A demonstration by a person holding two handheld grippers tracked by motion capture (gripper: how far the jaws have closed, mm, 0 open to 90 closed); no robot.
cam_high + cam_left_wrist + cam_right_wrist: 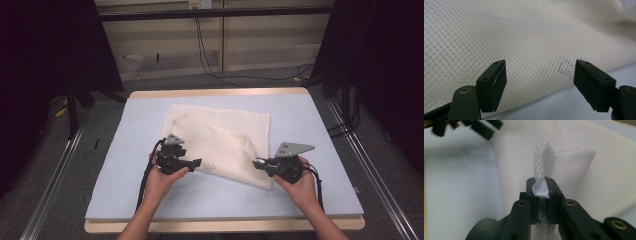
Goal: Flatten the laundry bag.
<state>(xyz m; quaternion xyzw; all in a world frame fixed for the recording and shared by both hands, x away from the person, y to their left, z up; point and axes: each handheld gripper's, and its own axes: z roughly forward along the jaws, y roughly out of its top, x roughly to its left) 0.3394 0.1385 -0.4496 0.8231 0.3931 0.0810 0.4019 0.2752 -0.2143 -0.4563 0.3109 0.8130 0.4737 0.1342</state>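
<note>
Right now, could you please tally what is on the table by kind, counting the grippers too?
Mesh cloth: 1
Blue mat: 1
Grippers: 2, the left gripper open at the cloth's edge, the right gripper shut on a pinch of cloth
Total: 4

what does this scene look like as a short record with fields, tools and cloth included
surface: pale blue rectangular table mat
item: cream mesh cloth, lying partly folded on the mat
left tool: open, jaws apart over the cloth's near edge, not pinching it
right tool: shut on a pinched-up fold at the cloth's right edge
white tag: sticks out between the right tool's jaws
</note>
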